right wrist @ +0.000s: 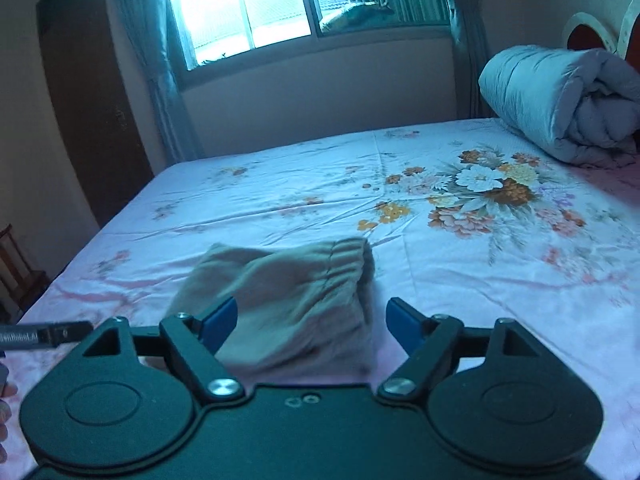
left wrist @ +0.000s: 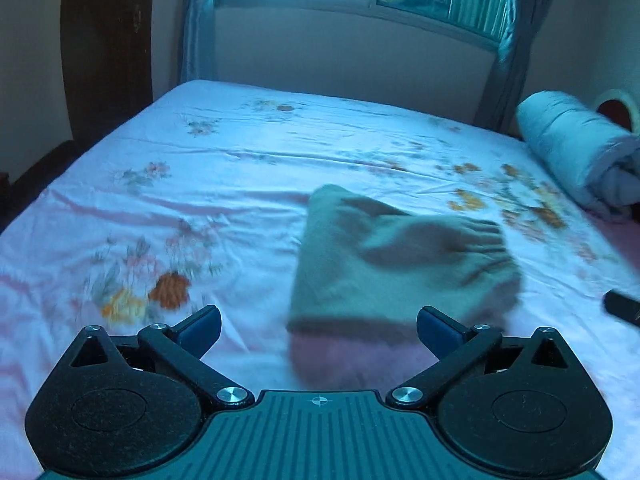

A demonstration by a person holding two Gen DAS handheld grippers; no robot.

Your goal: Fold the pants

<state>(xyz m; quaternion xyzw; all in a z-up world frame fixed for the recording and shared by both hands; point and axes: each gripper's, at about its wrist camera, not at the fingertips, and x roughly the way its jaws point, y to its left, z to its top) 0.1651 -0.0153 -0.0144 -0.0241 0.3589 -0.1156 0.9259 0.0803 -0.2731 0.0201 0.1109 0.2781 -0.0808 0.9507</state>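
Observation:
The olive-grey pants (left wrist: pixel 400 264) lie folded into a compact bundle on the floral bed sheet (left wrist: pixel 200 184), elastic waistband on the right side. My left gripper (left wrist: pixel 318 330) is open and empty, hovering just in front of the bundle's near edge. In the right wrist view the same pants (right wrist: pixel 296 300) lie between and beyond my open, empty right gripper (right wrist: pixel 312 324). Neither gripper touches the cloth. Part of the right gripper shows at the right edge of the left wrist view (left wrist: pixel 622 306).
A rolled grey-blue duvet (right wrist: pixel 560 100) lies at the head of the bed on the right, by the headboard (right wrist: pixel 588 32). A window with curtains (right wrist: pixel 248 8) is behind the bed. A dark wardrobe (left wrist: pixel 108 40) stands at the left.

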